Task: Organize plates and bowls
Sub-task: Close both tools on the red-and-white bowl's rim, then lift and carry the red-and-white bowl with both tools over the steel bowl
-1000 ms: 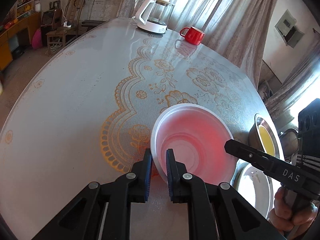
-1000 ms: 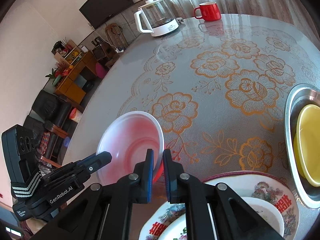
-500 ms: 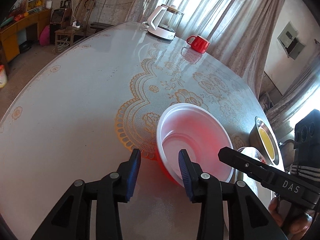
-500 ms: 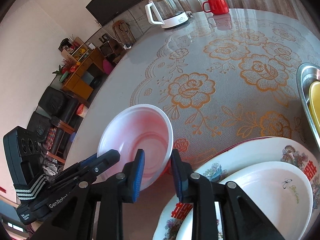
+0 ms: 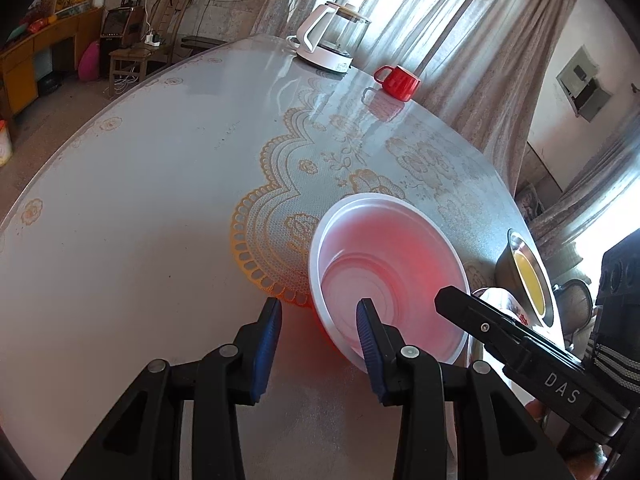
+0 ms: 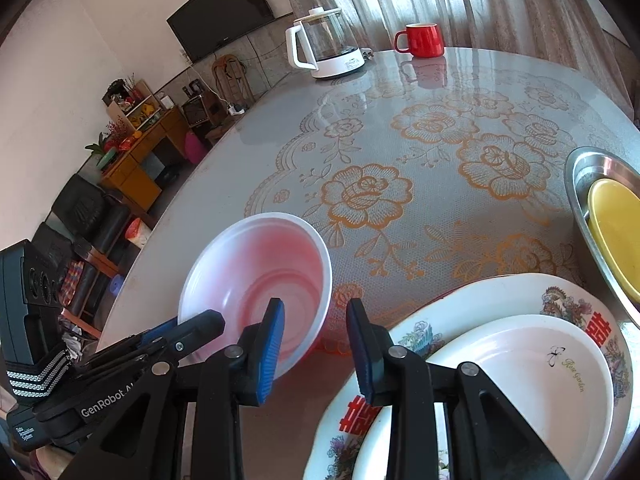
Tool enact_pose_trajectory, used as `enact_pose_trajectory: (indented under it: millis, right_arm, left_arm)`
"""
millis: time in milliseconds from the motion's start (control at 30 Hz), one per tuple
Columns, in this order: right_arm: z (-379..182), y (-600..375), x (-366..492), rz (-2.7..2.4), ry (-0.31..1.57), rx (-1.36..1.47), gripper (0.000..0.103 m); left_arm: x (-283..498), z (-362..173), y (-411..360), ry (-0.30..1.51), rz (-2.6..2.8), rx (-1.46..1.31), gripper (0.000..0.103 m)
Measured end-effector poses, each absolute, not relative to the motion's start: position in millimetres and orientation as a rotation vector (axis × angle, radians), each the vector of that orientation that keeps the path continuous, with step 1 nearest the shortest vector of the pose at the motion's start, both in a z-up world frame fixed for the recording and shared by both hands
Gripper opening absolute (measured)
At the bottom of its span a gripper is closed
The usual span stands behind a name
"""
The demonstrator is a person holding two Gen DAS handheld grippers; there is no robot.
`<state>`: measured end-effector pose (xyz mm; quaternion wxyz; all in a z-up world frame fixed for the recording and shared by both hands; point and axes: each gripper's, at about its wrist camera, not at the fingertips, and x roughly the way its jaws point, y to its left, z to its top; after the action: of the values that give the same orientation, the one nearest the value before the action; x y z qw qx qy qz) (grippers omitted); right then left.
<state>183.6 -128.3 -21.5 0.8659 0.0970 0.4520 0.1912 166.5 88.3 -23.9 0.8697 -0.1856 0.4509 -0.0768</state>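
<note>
Nearest the left wrist camera, the left tool has its two blue-padded fingers spread apart, straddling the near rim of a red bowl with a white inside; one pad sits outside the bowl over the bare tabletop, the other over the bowl's inside, and neither presses on the rim. From the other side, the right tool is likewise open, its left pad over the bowl's inside and its right pad outside the rim, again with no pad closed on it. The bowl stands upright on the tabletop, at the edge of a gold lace floral pattern. Just right of the right tool lies a plain white plate stacked on a larger flowered plate. Beyond these, at the right edge, a yellow dish rests inside a metal basin. Far across the tabletop stand a red mug and a white-based glass kettle, in front of curtains.
</note>
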Motion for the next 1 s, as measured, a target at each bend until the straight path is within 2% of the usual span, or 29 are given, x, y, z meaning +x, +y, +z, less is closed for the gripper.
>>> enact_pose_trajectory:
  millis: [33,100,167,233,600,1000]
  right_arm:
    - [-21.5,-127.4,182.8,0.397,0.936,0.199,0.031]
    - [-20.7,-126.0,179.3,0.375,0.901,0.171,0.013]
    - [-21.5,-126.6,178.0,0.391,0.903,0.19,0.009]
    - [-21.4,-128.0,176.1,0.389,0.894,0.191,0.007]
    - [-7.0,-158.4,154.7,0.402,0.855,0.318,0.007]
    - [18.6,-227.3,128.3,0.296,0.749,0.389,0.007]
  left_arm:
    - [165.7,-23.0,88.1,0.934,-0.159,-0.383,0.034]
    - [164.3,-20.9,86.5,0.922,-0.164,-0.366,0.027]
    - [162.3,-18.3,83.2,0.905,-0.157,-0.33,0.015]
    - [159.2,-15.4,79.0,0.887,-0.146,-0.293,0.011]
    - [150.6,13.6,58.3,0.844,-0.219,-0.241,0.01]
    - [170.1,44.0,-16.8,0.816,-0.374,-0.128,0.01]
